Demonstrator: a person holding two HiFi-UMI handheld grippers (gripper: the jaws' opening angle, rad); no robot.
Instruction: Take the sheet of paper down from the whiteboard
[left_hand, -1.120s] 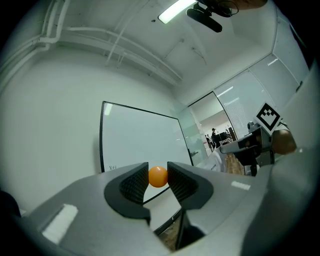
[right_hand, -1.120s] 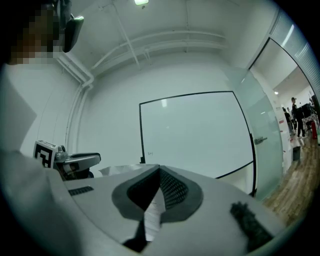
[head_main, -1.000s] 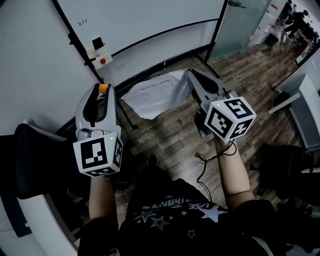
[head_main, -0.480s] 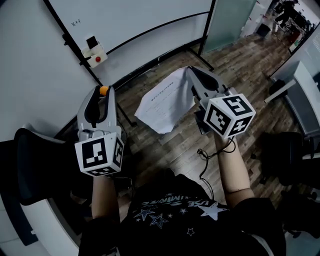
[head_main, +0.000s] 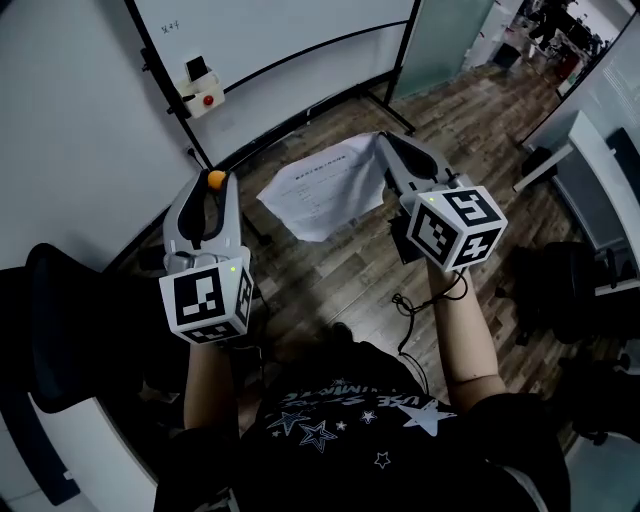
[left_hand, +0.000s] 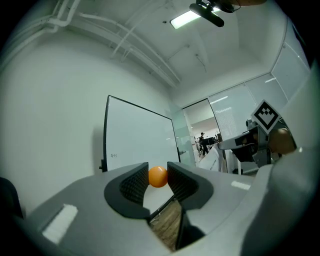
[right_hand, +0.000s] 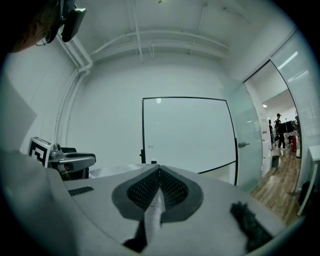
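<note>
Left gripper (head_main: 212, 188): jaws part-open, pads pressed on small orange ball (head_main: 215, 179); same grip as second ago. Right gripper (head_main: 381, 142): jaws closed tight on corner of sheet of paper (head_main: 322, 187); grip unchanged. Sheet off whiteboard (head_main: 280, 40), hanging in air over wood floor (head_main: 330, 270), just beyond and between grippers; spread wider leftward than half second ago. Whiteboard farther back, well apart from sheet.

The right gripper (right_hand: 159, 169) has its grey ribbed jaws pressed together on the edge of a thin white sheet of paper (right_hand: 152, 216). Ahead stands a black-framed whiteboard (right_hand: 186, 135), with a frosted glass door (right_hand: 248, 150) just beside it on the right.
</note>
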